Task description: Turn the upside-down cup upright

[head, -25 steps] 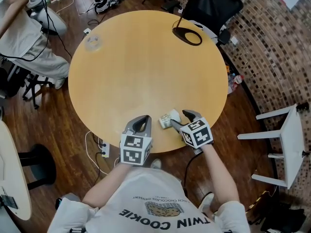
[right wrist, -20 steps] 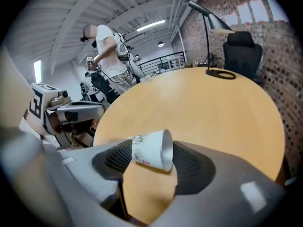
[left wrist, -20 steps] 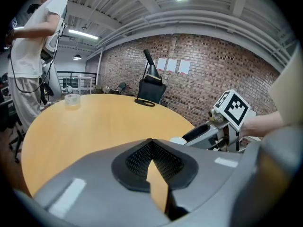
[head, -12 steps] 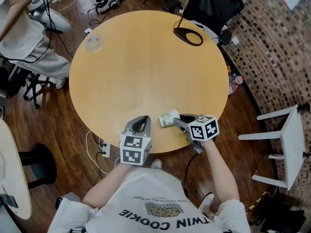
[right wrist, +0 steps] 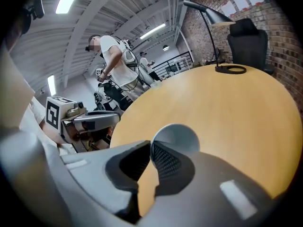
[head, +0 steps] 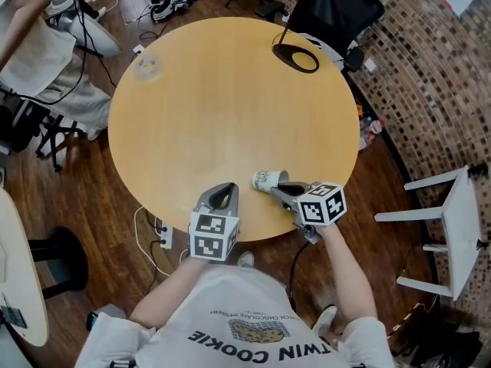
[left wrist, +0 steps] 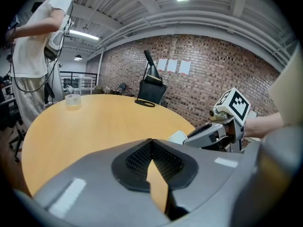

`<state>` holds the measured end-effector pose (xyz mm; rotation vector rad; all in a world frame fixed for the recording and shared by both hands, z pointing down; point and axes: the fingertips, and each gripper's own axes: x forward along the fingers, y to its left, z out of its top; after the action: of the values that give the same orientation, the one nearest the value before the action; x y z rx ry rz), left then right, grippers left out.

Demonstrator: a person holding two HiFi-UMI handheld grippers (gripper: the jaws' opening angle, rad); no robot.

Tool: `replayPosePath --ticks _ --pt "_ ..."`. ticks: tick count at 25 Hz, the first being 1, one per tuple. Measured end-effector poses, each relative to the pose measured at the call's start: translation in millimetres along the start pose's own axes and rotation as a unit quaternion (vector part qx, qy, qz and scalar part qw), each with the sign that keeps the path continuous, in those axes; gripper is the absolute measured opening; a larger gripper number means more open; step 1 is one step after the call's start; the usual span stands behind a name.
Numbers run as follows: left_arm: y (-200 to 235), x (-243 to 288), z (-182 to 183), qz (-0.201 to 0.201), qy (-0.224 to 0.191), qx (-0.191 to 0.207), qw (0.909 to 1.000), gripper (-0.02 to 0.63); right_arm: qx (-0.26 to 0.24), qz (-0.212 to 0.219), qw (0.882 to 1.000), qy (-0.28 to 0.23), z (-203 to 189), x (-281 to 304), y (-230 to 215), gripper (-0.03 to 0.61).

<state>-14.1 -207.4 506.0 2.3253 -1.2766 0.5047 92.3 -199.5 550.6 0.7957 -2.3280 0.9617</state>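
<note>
Round light-wood table [head: 230,106], mostly bare. Black ring-shaped lamp base [head: 296,57] near the far right edge, small clear tumbler [head: 147,67] way over at far left. Small white paper cup [head: 266,180] tipped sideways by the near edge, touching or not, hard to say.

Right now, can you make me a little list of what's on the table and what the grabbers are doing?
table: round, wooden
cup: tipped sideways near the front edge
right gripper: jaws have just been closing, now pinching the cup's rim
left gripper: jaws together, empty
far side: lamp base, clear tub
</note>
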Motion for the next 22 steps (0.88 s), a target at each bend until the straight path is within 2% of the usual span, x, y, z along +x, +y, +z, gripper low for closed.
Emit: replayPosePath --ticks 5,7,8,10,12,14,22 --pt "-1 -1 -2 -0.001 -0.001 0.001 1.0000 0.006 -0.078 -0.005 0.996 0.042 5 2 17 0.021" --pt "0 -2 -4 0.000 -0.003 0.000 1.0000 0.006 -0.134 -0.019 0.988 0.072 5 5 22 0.021" --pt "1 -2 -4 0.000 -0.003 -0.001 1.0000 0.006 -0.171 -0.030 0.980 0.093 4 7 24 0.021" --pt "2 -3 -3 0.000 -0.004 -0.003 1.0000 0.006 -0.261 -0.056 0.953 0.145 0 9 27 0.021" --pt "2 -5 -2 0.000 -0.004 -0.007 1.0000 0.006 -0.348 -0.077 0.913 0.196 -5 12 30 0.021" --pt "3 -6 -1 0.002 -0.006 -0.008 1.0000 0.006 -0.403 -0.080 0.883 0.230 -10 15 34 0.021" --pt "7 -6 -3 0.005 -0.007 -0.013 0.9999 0.006 -0.507 -0.076 0.807 0.293 -23 30 41 0.021"
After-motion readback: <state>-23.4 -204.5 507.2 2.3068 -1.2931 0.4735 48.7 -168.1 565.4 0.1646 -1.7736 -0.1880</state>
